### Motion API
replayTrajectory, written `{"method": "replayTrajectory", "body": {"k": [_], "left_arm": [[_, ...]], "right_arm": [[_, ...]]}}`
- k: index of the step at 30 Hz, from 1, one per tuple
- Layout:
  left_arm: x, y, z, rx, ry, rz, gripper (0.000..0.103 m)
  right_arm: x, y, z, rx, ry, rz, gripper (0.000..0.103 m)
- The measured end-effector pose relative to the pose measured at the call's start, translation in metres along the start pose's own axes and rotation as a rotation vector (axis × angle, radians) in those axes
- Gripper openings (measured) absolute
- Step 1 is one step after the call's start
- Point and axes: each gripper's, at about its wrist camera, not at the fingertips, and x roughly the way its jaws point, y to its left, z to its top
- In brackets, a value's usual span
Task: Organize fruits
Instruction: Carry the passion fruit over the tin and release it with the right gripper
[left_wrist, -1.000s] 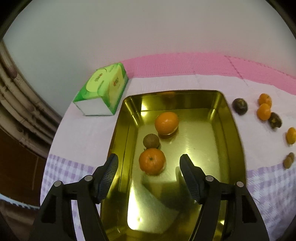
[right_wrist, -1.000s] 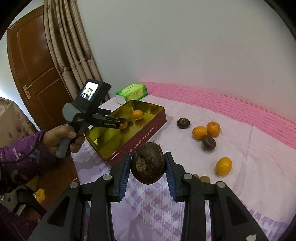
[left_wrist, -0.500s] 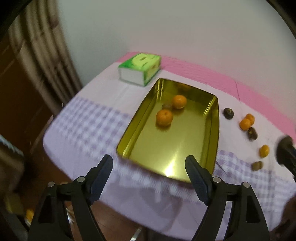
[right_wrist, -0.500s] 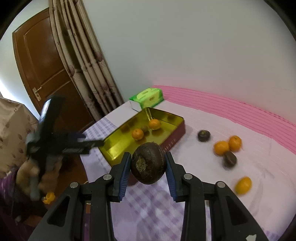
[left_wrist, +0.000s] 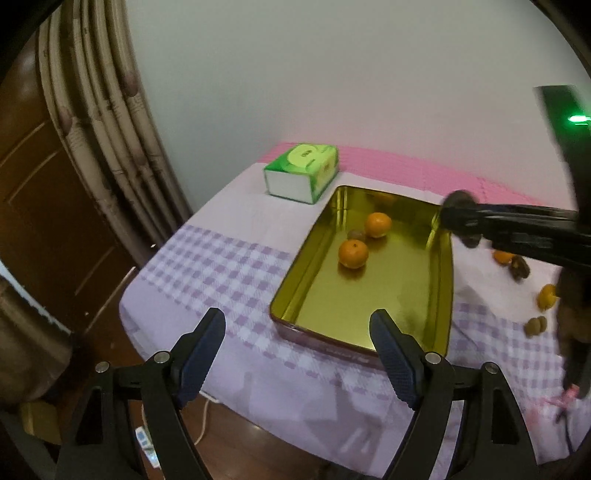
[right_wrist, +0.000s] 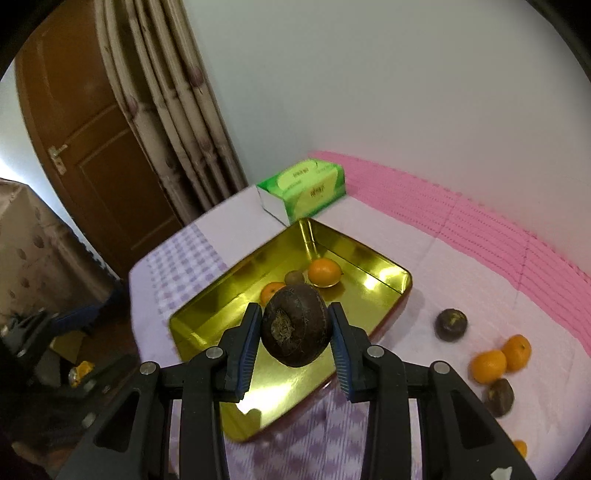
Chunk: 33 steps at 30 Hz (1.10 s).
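**Ana:** Right claw is clamped on the dark round fruit, one pad on each flank, and holds it in the air over the near part of the gold tin. The left claw hangs off the bench's near edge with its jaws wide apart and nothing between them.

**Ben:** How will that fruit handle?

**Ana:** Its skin looks rough and leathery, so it probably grips well. It seems firm and fairly light, since the pads do not dent it. Taking it across the widest part, as now, looks soundest. Being round, it may roll once let go.

**Ben:** What is in the tin?

**Ana:** Two oranges, one farther in and one nearer, with a small brownish fruit between them, touching or nearly so. The rest of the tin floor is bare.

**Ben:** And outside it?

**Ana:** On the pale cloth to the right lie another dark fruit, a pair of oranges side by side, and one more dark fruit below them. A green tissue box sits just behind the tin.
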Motion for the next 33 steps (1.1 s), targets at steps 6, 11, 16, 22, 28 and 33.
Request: {"method": "replayTrajectory", "body": {"k": [6, 11, 16, 22, 28, 33], "left_arm": [[0.006, 0.0, 0.002, 0.021, 0.013, 0.001, 0.081], [0.012, 0.0, 0.002, 0.028, 0.039, -0.008, 0.081], [0.016, -0.002, 0.002, 0.036, 0.053, -0.013, 0.081], [0.021, -0.001, 0.002, 0.035, 0.073, -0.016, 0.081], [0.024, 0.002, 0.002, 0.026, 0.089, -0.025, 0.081], [0.024, 0.002, 0.002, 0.025, 0.095, -0.026, 0.081]], "right_arm": [[0.047, -0.003, 0.005, -0.015, 0.086, -0.047, 0.034], [0.066, -0.007, 0.006, -0.009, 0.121, -0.055, 0.034], [0.08, -0.012, 0.011, 0.006, 0.139, -0.058, 0.034], [0.091, -0.013, 0.016, 0.011, 0.152, -0.067, 0.034], [0.097, -0.012, 0.016, 0.018, 0.161, -0.069, 0.034], [0.101, -0.013, 0.016, 0.023, 0.168, -0.077, 0.034]]}}
